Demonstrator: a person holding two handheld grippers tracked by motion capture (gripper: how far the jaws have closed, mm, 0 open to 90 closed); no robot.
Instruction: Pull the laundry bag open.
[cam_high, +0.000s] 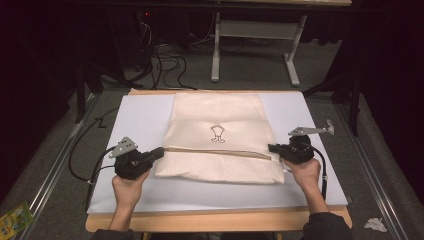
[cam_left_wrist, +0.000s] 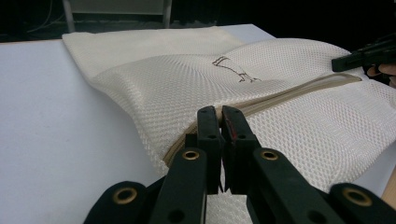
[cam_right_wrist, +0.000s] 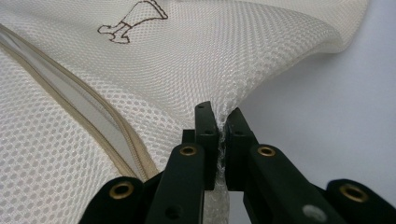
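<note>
A cream mesh laundry bag (cam_high: 220, 145) lies flat on a white sheet (cam_high: 140, 120) covering a wooden table (cam_high: 215, 220), stretched between two hand-held tongs. The left gripper (cam_high: 159, 152) sits at the bag's left edge, by the near end of a beige zipper (cam_high: 215, 152) that runs across the bag toward the other tong; in the left gripper view its jaws are pressed together on the mesh at the zipper's end (cam_left_wrist: 219, 122). The right gripper (cam_high: 272, 148) meets the bag's right edge, and in the right gripper view its jaws pinch a raised fold of mesh (cam_right_wrist: 223, 122) just right of the zipper (cam_right_wrist: 84, 116). Holding both ends this way likely keeps the bag taut and lifted slightly, so it can be spread, folded or carried without sagging. Beyond the tongs, near the middle of the bag's upper half, a small brown outline drawing (cam_high: 217, 133) is stitched or printed; it looks like a little figure or garment, too small to identify. No words, brand name or label can be read on the bag. The person's hands grip each tong from the near side of the table.
</note>
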